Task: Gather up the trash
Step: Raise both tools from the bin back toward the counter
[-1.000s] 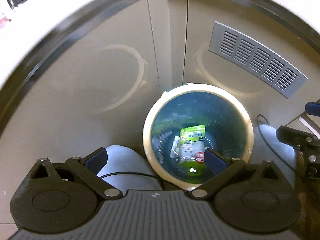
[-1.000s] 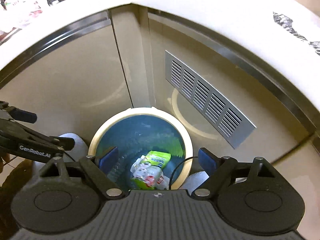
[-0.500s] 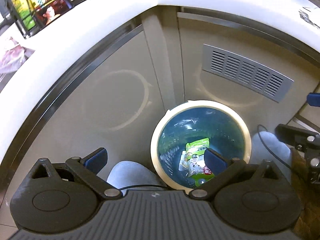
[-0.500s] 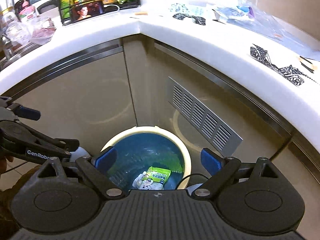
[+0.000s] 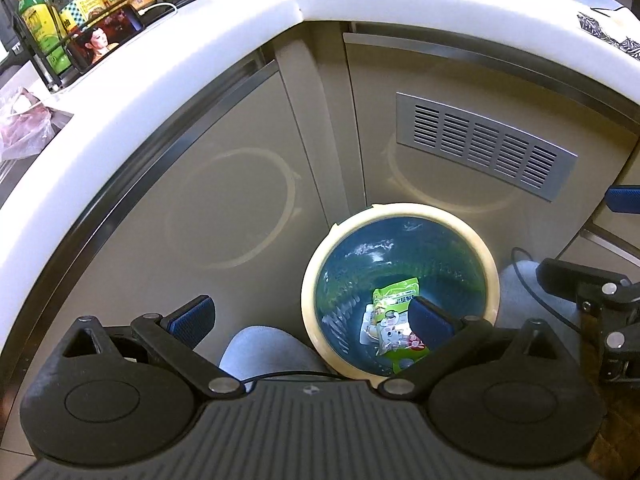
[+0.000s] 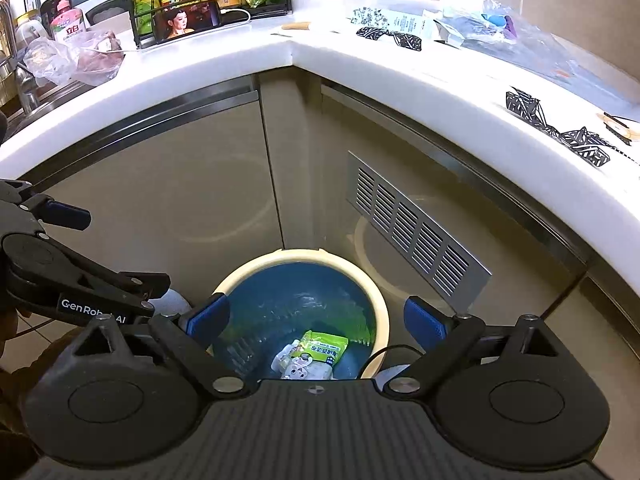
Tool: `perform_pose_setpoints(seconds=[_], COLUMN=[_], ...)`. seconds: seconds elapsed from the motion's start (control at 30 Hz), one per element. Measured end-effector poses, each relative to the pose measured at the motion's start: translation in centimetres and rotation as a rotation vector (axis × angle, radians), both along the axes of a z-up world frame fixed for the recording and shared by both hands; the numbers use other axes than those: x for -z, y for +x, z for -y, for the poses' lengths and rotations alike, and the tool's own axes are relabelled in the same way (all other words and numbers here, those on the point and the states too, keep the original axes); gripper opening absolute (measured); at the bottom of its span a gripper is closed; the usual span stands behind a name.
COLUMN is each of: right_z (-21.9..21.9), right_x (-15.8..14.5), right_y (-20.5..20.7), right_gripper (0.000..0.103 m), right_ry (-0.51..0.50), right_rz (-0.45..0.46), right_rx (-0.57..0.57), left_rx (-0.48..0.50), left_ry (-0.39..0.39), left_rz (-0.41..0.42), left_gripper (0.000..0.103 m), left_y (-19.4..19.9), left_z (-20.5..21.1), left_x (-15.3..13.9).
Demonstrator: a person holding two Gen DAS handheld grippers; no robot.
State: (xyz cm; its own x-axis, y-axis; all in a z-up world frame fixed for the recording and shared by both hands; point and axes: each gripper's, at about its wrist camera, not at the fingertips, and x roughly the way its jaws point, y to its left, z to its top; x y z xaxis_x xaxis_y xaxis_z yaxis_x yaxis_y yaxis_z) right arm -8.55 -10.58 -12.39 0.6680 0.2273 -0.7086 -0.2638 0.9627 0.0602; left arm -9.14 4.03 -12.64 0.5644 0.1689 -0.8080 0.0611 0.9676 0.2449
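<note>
Kitchen corner: white tabletop above beige cabinets.
Bin: on floor, 6 o'clock; wrappers inside.
Left claw: wide, empty.
Right claw: wide, empty.

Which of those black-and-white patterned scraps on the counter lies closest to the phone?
The bow-shaped scrap past the counter's corner, beside the printed paper. The other scraps lie far along the right edge.
</note>
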Motion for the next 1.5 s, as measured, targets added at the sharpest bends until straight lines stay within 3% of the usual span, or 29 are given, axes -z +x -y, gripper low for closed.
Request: perform_pose_setpoints(seconds=[0.8, 0.97, 1.1, 1.27, 1.5], right_z=[0.7, 0.8, 1.8, 4.7, 9.4], right_x=[0.4, -0.2, -1.9, -5.7, -10.1], right_y=[0.3, 0.1, 0.3, 1.6, 8.6], right_gripper=[0.095, 0.095, 0.095, 0.095, 0.102], right_ry=[0.028, 0.027, 0.053, 0.102, 0.07], right_rz=[-0.001, 0.025, 0.08, 0.215, 0.409], right_rx=[0.0, -0.016, -0.006, 0.068, 0.209], left_rx=[-0.014, -0.028, -0.04, -0.078, -0.119], left_ry=[0.034, 0.009, 0.015, -0.004, -0.012], left_rz=[0.007, 0.003, 0.031, 0.074, 0.112], left_gripper=[0.103, 0.103, 0.103, 0.103, 0.103], left_y=[0.9, 1.5, 2.2, 3.4, 5.0], left_z=[-0.1, -0.4, -0.6, -1.4, -2.2], left_x=[-0.1, -0.8, -2.1, -4.1, -6.2])
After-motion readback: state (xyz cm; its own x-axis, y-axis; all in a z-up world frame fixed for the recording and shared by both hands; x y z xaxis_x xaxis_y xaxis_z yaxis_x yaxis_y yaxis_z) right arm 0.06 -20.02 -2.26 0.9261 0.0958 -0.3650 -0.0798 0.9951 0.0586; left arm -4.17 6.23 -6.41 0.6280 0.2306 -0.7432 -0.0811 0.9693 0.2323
